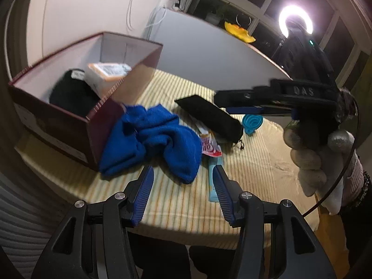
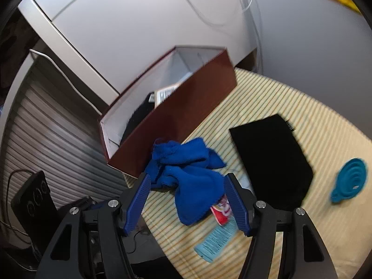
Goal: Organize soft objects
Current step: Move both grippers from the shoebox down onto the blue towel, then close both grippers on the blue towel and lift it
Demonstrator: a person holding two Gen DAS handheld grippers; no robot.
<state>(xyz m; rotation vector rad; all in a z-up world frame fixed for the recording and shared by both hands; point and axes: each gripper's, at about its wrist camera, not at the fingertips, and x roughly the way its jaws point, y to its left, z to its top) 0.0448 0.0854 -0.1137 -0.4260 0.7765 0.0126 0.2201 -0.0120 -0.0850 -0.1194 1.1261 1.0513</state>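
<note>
Lying crumpled on the striped tabletop (image 1: 255,162) against the open box (image 1: 76,125), a blue cloth (image 1: 151,139) sits ahead of both grippers, left (image 1: 183,179) and right (image 2: 187,186), fingers apart and empty. It looks light, limp and easily bunched; a thick raised fold near its middle seems the surest hold.

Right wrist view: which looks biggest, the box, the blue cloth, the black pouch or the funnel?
As they look here:
1. The dark red box
2. The blue cloth and the black pouch look about alike, so no ranking; the cloth is crumpled and nearer.
3. The blue funnel, clearly smallest.
</note>
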